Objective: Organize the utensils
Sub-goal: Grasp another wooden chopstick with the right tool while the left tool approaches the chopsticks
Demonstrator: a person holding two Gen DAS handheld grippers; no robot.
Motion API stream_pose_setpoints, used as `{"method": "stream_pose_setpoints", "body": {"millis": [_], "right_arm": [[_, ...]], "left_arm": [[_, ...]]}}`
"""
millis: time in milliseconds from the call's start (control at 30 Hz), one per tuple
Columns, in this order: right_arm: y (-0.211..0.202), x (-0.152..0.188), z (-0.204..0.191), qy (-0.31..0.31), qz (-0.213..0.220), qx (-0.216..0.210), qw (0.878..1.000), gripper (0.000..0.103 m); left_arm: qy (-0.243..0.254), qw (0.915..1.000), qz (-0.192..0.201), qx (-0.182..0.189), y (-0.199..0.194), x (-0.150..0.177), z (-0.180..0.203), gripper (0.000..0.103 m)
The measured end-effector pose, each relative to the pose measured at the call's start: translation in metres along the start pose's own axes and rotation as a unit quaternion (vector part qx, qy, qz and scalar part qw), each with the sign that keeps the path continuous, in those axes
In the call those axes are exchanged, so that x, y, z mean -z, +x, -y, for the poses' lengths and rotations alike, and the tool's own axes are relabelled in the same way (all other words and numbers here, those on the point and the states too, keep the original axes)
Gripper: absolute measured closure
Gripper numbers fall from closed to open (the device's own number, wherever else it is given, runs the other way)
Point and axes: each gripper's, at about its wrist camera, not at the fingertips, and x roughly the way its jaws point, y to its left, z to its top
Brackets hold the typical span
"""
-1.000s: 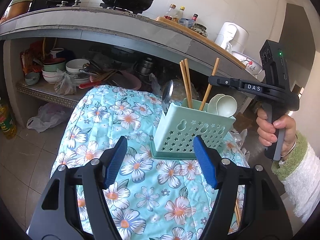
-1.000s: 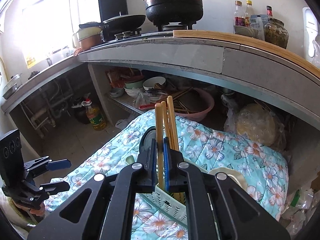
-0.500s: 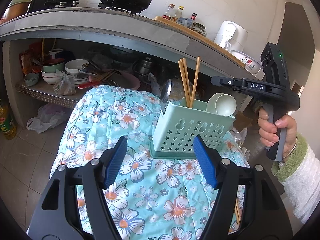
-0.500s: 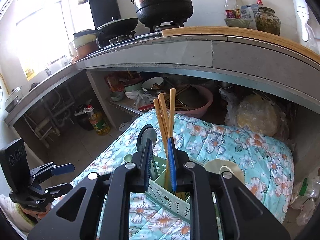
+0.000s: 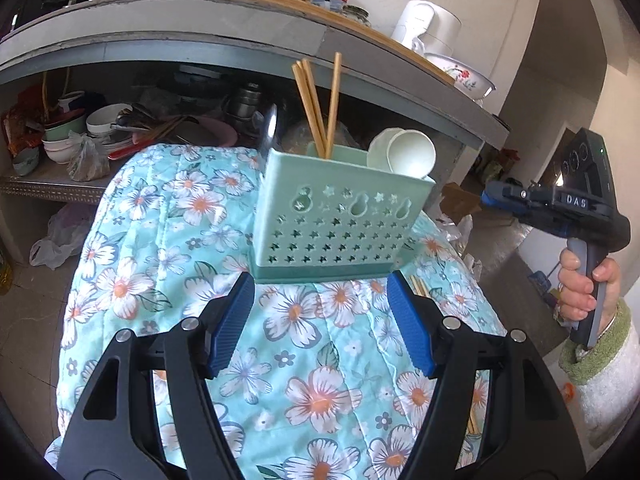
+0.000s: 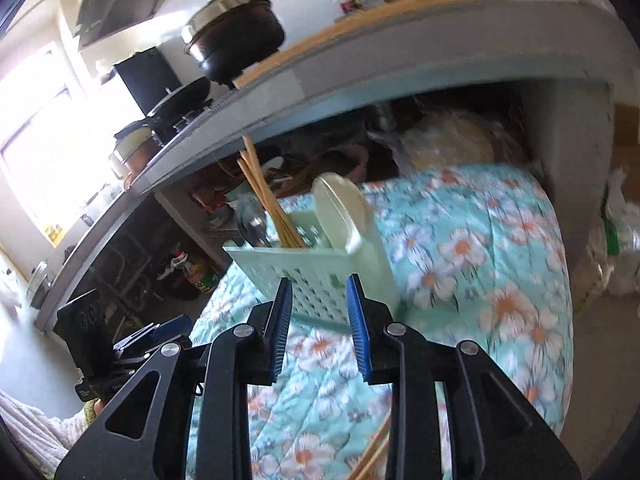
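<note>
The right gripper (image 6: 320,328), fingers now released, has withdrawn from the wooden chopsticks (image 5: 318,108) in the mint-green perforated plastic caddy (image 5: 340,220); the left gripper (image 5: 320,324) hovers spread, empty.

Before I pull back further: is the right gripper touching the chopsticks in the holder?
Apart. Left wrist view shows the right gripper well clear of the chopsticks.

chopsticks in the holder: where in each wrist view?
Left wrist: chopsticks upper centre, rising from the holder.
Right wrist: chopsticks centre-left, leaning left out of the holder.
Shared landmark: white spoons just right of them.
</note>
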Motion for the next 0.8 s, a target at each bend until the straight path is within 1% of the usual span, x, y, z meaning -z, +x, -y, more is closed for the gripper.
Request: {"method": "stream_pose_setpoints", "body": {"millis": [67,133,233,333,433,533,600,700,800], "right_arm": [[0.004,0.029,0.024,0.047,-0.029,0.005,0.998,0.075],[0.013,0.060,0.046,0.101,-0.059,0.011,0.993,0.075],[0.030,0.099,0.073,0.180,-0.097,0.000,0.979,0.075],[0.041,0.126,0.087,0.227,-0.113,-0.014,0.967,0.077],[0.047,0.137,0.093,0.249,-0.117,-0.037,0.961,0.083],[0.052,0.139,0.093,0.253,-0.118,-0.048,0.959,0.087],[0.053,0.139,0.091,0.251,-0.119,-0.048,0.959,0.090],[0.053,0.143,0.094,0.258,-0.118,-0.053,0.957,0.095],[0.053,0.145,0.096,0.260,-0.115,-0.059,0.957,0.096]], "left_arm": [[0.001,0.9996,-0.021,0.017,0.012,0.006,0.008,0.038],[0.001,0.9989,-0.039,0.025,0.022,0.013,0.014,0.038],[0.001,0.9970,-0.066,0.040,0.036,0.024,0.025,0.038],[0.002,0.9948,-0.088,0.052,0.046,0.033,0.035,0.038],[-0.002,0.9926,-0.105,0.061,0.053,0.039,0.042,0.038],[-0.005,0.9914,-0.112,0.068,0.058,0.042,0.047,0.040],[-0.006,0.9908,-0.115,0.072,0.062,0.043,0.051,0.045],[-0.012,0.9894,-0.119,0.081,0.067,0.041,0.054,0.050],[-0.011,0.9884,-0.125,0.085,0.074,0.039,0.060,0.055]]}}
